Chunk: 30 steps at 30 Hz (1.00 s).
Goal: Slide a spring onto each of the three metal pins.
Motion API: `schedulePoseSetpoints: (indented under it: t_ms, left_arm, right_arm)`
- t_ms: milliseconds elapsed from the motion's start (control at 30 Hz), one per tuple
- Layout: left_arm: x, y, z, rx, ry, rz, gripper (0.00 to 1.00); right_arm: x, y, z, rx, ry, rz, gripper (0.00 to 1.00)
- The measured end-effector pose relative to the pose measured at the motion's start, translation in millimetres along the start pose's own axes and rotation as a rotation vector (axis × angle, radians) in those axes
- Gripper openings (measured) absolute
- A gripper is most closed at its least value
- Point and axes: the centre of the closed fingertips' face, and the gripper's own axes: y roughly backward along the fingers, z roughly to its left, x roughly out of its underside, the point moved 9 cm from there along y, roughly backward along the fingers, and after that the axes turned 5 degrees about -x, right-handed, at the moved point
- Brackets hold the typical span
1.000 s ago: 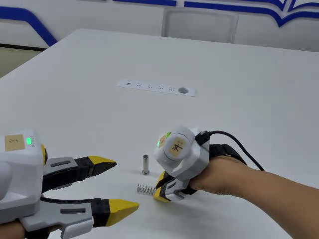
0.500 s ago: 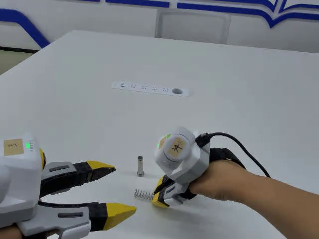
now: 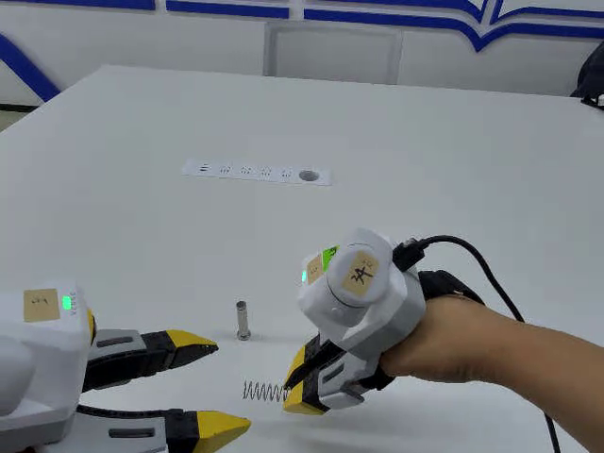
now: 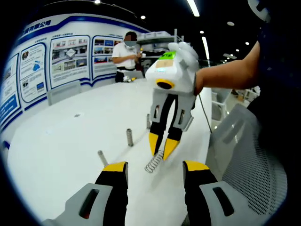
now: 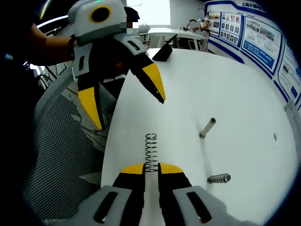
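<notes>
Small steel coil spring (image 3: 264, 390) lies flat on the white tabletop (image 3: 425, 189), one end pinched in the yellow-tipped jaws of the right gripper (image 3: 300, 401). Gripping it by the end leaves the free end clear, so it looks staged for lifting and threading. The short upright metal pin (image 3: 243, 320) stands bare just beyond that free end, likely the target, and a second pin (image 5: 218, 178) looks ribbed, possibly already sprung. Left gripper (image 3: 226, 387) sits nearby with jaws spread and empty, facing the spring, probably on standby to steady it.

One end of the spring (image 5: 151, 149) is hidden inside the right hand-held gripper (image 5: 151, 168).
</notes>
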Motion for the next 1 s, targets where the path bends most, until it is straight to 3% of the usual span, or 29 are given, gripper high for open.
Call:
schedulePoseSetpoints:
  t_ms: [233,433,633,1000]
  left_arm:
    - [-0.1,-8.2,-8.2,0.048,-0.087,0.038,0.47]
    - [-4.5,-12.2,-14.9,0.076,-0.13,0.032,0.45]
    - [-6.3,-14.1,-17.6,0.096,-0.166,0.028,0.4]
    - [-11.3,-17.0,-23.1,0.139,-0.222,0.009,0.17]
  right_arm:
    - [-5.9,25.6,17.6,-0.018,0.046,0.016,0.11]
    - [-8.1,37.7,22.0,-0.016,0.059,0.03,0.11]
    - [-10.0,39.8,26.2,-0.026,0.066,0.045,0.11]
    - [-18.4,36.8,32.0,-0.048,0.109,0.074,0.11]
